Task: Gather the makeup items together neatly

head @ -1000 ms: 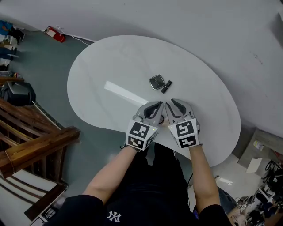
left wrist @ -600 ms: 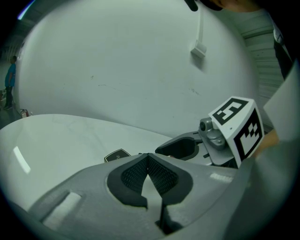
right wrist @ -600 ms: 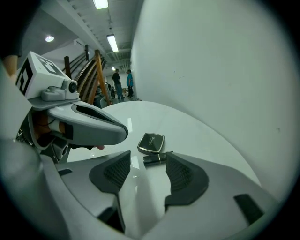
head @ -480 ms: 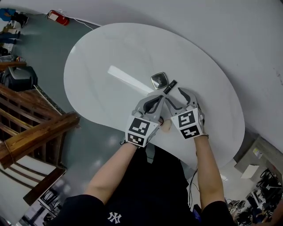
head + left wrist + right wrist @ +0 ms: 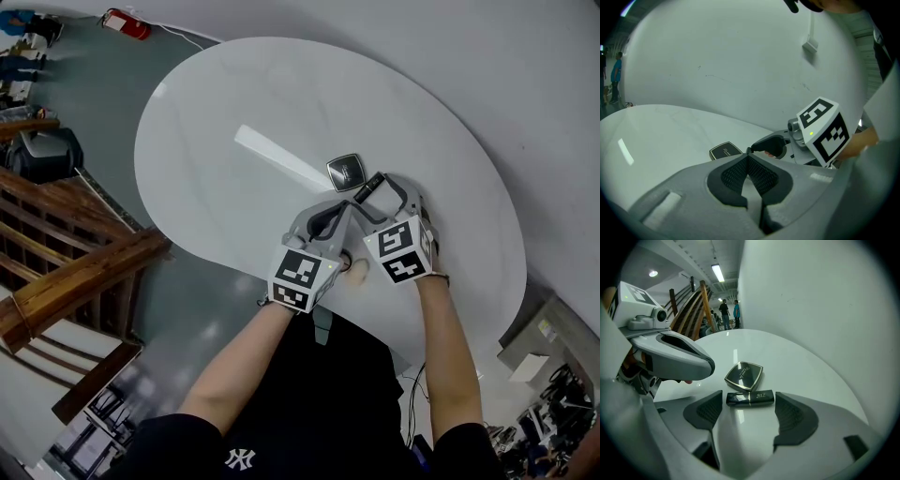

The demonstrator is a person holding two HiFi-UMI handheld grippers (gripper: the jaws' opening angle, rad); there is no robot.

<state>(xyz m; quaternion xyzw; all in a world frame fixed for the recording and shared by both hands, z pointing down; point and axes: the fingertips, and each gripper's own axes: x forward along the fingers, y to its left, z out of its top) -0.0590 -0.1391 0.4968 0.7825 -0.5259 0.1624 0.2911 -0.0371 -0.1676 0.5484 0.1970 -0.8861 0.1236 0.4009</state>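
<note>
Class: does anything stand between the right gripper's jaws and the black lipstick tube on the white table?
Nothing visible does. The jaws of the right gripper, which have just been opening, straddle the glossy black rectangular lipstick tube without touching it. The square black compact lies just beyond the tube, outside the jaws.
</note>
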